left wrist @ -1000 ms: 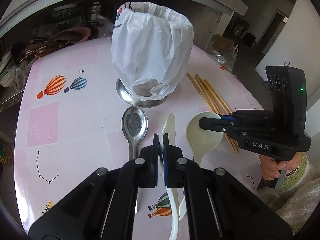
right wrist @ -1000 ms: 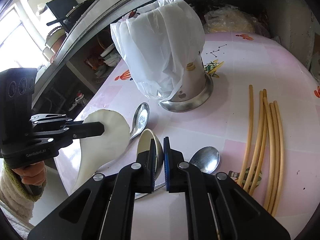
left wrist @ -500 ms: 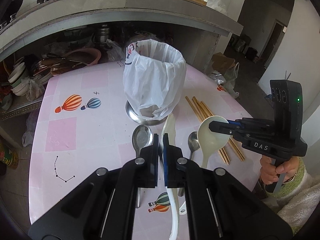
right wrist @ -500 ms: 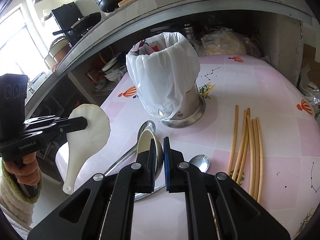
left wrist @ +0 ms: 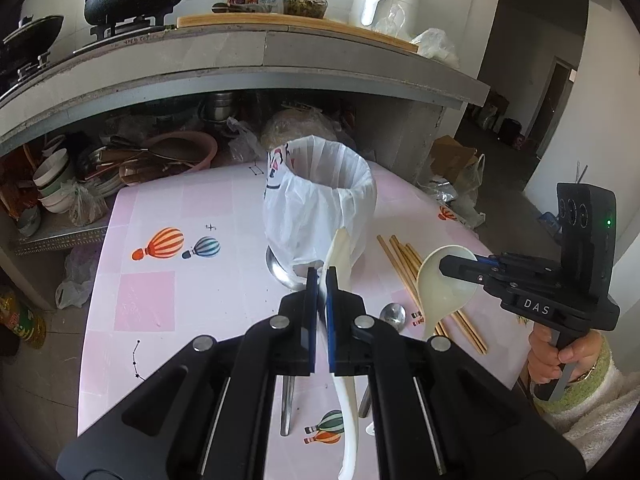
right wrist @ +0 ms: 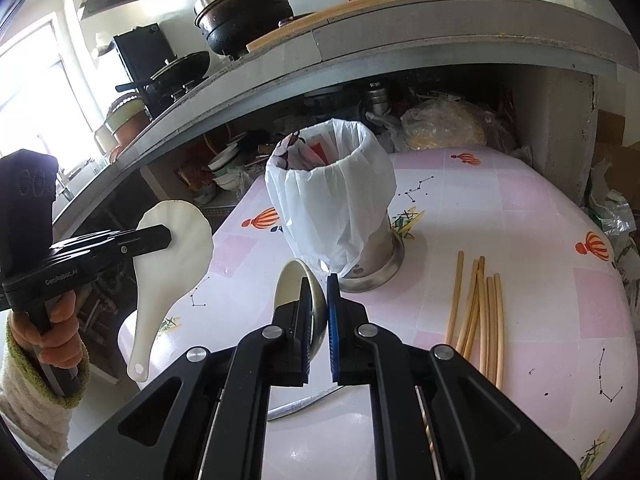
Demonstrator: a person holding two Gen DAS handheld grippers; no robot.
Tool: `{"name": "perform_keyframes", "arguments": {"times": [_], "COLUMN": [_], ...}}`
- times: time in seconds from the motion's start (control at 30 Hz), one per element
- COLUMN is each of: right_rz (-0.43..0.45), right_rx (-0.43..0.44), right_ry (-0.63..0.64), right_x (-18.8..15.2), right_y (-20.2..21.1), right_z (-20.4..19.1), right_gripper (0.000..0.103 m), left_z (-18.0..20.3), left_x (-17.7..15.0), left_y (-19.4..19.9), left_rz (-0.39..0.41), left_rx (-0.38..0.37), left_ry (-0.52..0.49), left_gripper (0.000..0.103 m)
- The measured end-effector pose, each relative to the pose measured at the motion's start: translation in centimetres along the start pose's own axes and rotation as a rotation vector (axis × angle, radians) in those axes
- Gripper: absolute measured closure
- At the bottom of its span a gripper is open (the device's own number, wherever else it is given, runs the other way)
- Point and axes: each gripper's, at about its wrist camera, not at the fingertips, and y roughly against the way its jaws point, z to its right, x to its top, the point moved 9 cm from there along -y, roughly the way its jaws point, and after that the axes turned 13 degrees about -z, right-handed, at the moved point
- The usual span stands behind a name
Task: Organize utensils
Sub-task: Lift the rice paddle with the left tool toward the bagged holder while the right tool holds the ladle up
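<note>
Two white plastic utensils are up off the worktop (left wrist: 144, 304): our left gripper (left wrist: 319, 280) has its jaws pinching a rice paddle (right wrist: 176, 248), our right gripper (right wrist: 320, 288) a ladle (left wrist: 444, 284). Ahead of both jaws stands the bag-lined holder (left wrist: 320, 208), seemingly empty. Left to do: chopsticks (right wrist: 480, 312) right of the jaws, metal spoons (left wrist: 393, 314) below them.

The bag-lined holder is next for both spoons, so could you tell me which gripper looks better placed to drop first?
Left, probably: the left gripper holds its flat white spoon directly before the bag-lined holder; the right gripper sits off to the side.
</note>
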Motion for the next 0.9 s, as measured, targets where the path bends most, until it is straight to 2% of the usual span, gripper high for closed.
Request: {"name": "perform_keyframes", "arguments": {"times": [0.3,0.9], "right_rz": [0.051,0.097], "right_rx": [-0.003,0.004], "right_ry": [0.002,0.001], "right_x": [1.7,3.7], "right_y": [1.8,3.1], "right_z": [0.3,0.6], "right_gripper": [0.095,0.095], "left_z": [0.8,1.0], "left_x": [3.6,9.5], "left_y": [2.2,3.6], "left_rz": [0.094,0.199], "left_rx": [0.018,0.032], "left_ry": [-0.018,-0.005], "left_gripper": [0.100,0.100]}}
